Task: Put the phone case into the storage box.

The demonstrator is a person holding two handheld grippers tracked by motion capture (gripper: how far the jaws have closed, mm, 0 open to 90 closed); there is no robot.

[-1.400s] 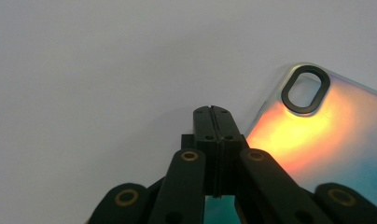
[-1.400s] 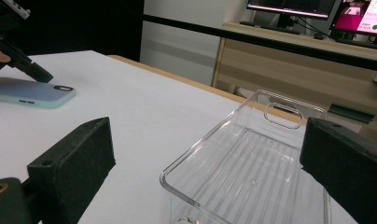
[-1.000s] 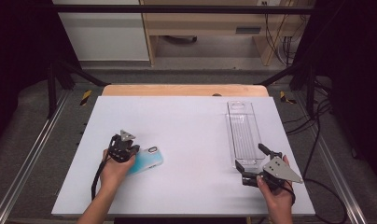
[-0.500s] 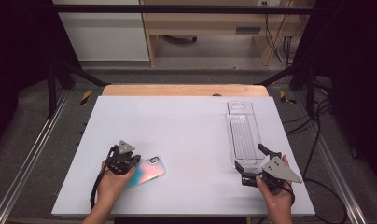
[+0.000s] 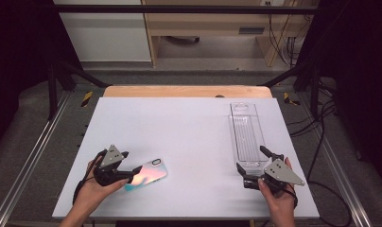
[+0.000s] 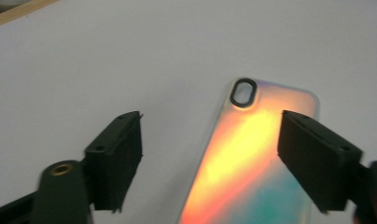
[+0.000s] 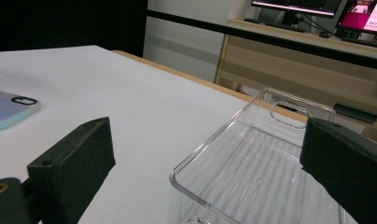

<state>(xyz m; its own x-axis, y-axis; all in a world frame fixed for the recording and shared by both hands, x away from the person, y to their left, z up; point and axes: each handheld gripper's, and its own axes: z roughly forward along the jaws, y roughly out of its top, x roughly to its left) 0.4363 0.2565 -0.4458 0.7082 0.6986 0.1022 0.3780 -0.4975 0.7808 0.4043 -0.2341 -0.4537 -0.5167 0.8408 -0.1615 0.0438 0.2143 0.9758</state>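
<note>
An iridescent phone case (image 5: pixel 146 174) lies flat on the white table top (image 5: pixel 179 127) at the near left, camera hole up. My left gripper (image 5: pixel 127 165) sits just left of it. Its jaws have just been opening and now stand open. In the left gripper view the case (image 6: pixel 242 154) lies between and beyond the jaws of the left gripper (image 6: pixel 210 140), untouched by the pads. My right gripper (image 5: pixel 252 158) stands open at the near end of a clear plastic tray (image 5: pixel 246 132). In the right gripper view the tray (image 7: pixel 270 154) lies between the wide-apart jaws of the right gripper (image 7: pixel 210 149), not gripped.
The table's wooden far edge (image 5: pixel 184 91) borders a dark floor with metal rails (image 5: pixel 33 156) on both sides. Cables (image 5: pixel 321 142) run along the right. The phone case (image 7: pixel 9 109) appears far left in the right gripper view.
The left gripper drew the phone case toward the near edge, then opened and backed off to the left, leaving the case on the table. The right hand kept still.
</note>
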